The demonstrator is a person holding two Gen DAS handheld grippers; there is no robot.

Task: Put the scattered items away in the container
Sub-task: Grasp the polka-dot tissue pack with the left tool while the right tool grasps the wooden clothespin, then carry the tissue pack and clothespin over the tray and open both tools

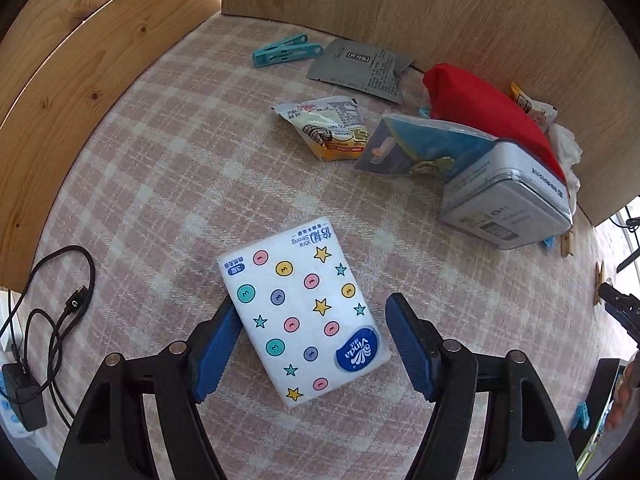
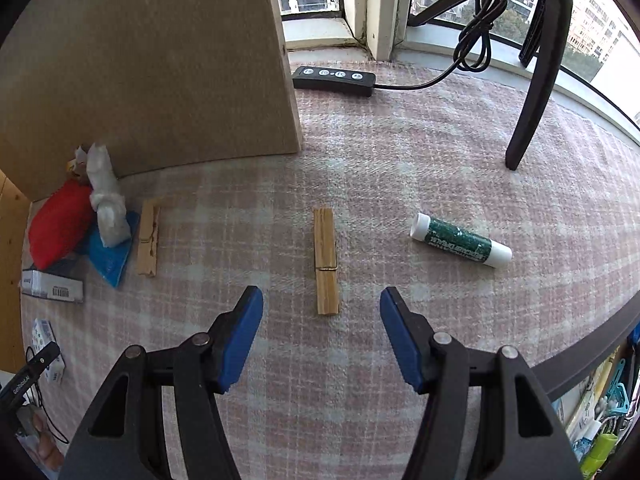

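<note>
On the checked pink cloth (image 1: 168, 168), the left gripper (image 1: 312, 320) hung spread wide over a tissue pack (image 1: 304, 316) printed with dots and stars, its blue pads on either side of the pack; the left pad looked to be touching or very near the pack's long edge, the right one stood apart from it, and nothing was gripped. The pack lay flat and slightly askew to the jaws, so squaring the gripper to its long edges and closing on the middle would likely give the steadiest hold on a soft packet. Beyond it lay a teal clip (image 1: 286, 55), a grey sachet (image 1: 360, 69), a snack packet (image 1: 328, 126), a red pouch (image 1: 492, 114) and a silver tin (image 1: 508, 200) along a board (image 1: 460, 24).

The right gripper (image 2: 322, 308) also stood released, empty, with a wooden clothespin (image 2: 326, 260) lying lengthwise just ahead, between its pads. Closing across the peg's narrow sides near the spring looked the surer grasp. A second clothespin (image 2: 149, 238) lay by the pile at left, and a green-and-white tube (image 2: 462, 240) sat to the right. No container could be clearly made out in either view.
</note>
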